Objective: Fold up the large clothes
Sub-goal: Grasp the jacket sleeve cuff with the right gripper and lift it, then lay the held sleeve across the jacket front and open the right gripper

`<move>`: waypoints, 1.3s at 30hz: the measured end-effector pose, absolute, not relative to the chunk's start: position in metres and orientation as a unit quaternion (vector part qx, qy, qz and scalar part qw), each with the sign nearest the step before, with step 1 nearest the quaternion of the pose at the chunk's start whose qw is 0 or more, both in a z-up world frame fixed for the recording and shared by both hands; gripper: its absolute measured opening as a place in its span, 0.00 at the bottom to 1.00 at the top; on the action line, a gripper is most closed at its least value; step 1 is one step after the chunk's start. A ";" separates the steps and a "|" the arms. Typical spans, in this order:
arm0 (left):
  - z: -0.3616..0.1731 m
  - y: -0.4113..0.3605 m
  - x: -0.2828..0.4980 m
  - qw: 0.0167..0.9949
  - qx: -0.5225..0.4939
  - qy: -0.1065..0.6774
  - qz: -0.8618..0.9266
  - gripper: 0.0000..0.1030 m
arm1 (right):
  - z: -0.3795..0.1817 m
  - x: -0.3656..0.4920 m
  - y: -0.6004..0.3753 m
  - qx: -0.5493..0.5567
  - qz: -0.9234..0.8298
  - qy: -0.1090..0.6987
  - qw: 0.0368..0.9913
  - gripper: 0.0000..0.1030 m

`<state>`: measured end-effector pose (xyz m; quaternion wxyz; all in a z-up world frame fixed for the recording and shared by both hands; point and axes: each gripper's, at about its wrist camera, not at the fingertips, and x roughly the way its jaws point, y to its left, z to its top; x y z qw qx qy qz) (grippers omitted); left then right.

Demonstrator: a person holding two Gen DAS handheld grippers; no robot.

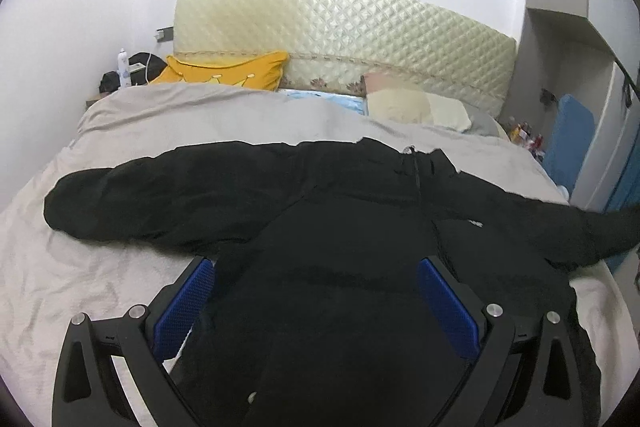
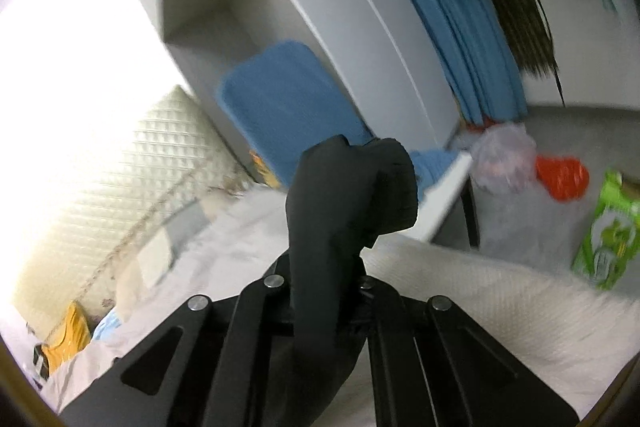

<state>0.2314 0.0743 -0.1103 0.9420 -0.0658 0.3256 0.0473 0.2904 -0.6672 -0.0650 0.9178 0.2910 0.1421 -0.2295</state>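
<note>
A large black jacket (image 1: 340, 227) lies spread face up on the grey bed sheet (image 1: 180, 119), its left sleeve (image 1: 132, 203) stretched out to the left. My left gripper (image 1: 316, 291) is open above the jacket's lower body, with blue pads (image 1: 188, 299) on either side. The jacket's right sleeve (image 1: 600, 231) is lifted off the bed's right edge. In the right wrist view my right gripper (image 2: 324, 283) is shut on that sleeve's cuff (image 2: 352, 195), which sticks up between the fingers.
A quilted cream headboard (image 1: 360, 39), a yellow pillow (image 1: 228, 71) and cream pillows (image 1: 416, 107) are at the bed's far end. A white wardrobe (image 2: 320, 19), blue fabric (image 2: 288, 107), plastic bags (image 2: 560, 175) and a green pack (image 2: 604, 227) stand to the right of the bed.
</note>
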 end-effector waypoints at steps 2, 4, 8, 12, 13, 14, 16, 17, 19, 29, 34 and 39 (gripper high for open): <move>-0.100 0.076 0.219 0.942 -0.060 0.327 0.045 1.00 | -0.033 0.289 -0.646 0.272 -0.217 0.132 0.928 0.06; -0.090 0.077 0.205 0.944 -0.053 0.324 0.034 1.00 | -0.001 0.286 -0.620 0.251 -0.202 0.122 0.939 0.06; -0.072 0.079 0.174 0.952 -0.035 0.303 0.031 1.00 | 0.057 0.285 -0.554 0.193 -0.169 0.108 0.960 0.06; -0.054 0.096 0.146 0.961 -0.072 0.265 0.020 1.00 | 0.099 0.282 -0.470 0.132 -0.138 0.092 0.977 0.06; -0.049 0.101 0.140 0.963 -0.085 0.255 0.014 1.00 | 0.106 0.282 -0.447 0.125 -0.129 0.088 0.980 0.07; -0.046 0.105 0.135 0.964 -0.091 0.251 0.010 1.00 | 0.109 0.282 -0.432 0.124 -0.121 0.084 0.981 0.07; -0.040 0.111 0.127 0.965 -0.092 0.244 0.007 1.00 | 0.116 0.284 -0.393 0.121 -0.097 0.076 0.985 0.07; -0.039 0.113 0.125 0.966 -0.092 0.241 0.008 1.00 | 0.119 0.285 -0.373 0.116 -0.085 0.074 0.987 0.07; -0.037 0.119 0.120 0.967 -0.090 0.236 0.010 1.00 | 0.121 0.291 -0.328 0.095 -0.060 0.074 0.991 0.07; -0.064 0.150 0.119 0.959 -0.092 0.269 0.022 1.00 | 0.025 0.309 -0.149 0.003 0.073 0.134 0.988 0.08; -0.075 0.168 0.123 0.951 -0.138 0.278 -0.002 1.00 | -0.061 0.315 -0.068 -0.017 0.130 0.212 0.968 0.08; -0.088 0.180 0.123 0.938 -0.182 0.293 -0.018 1.00 | -0.136 0.334 -0.023 -0.021 0.154 0.285 0.946 0.10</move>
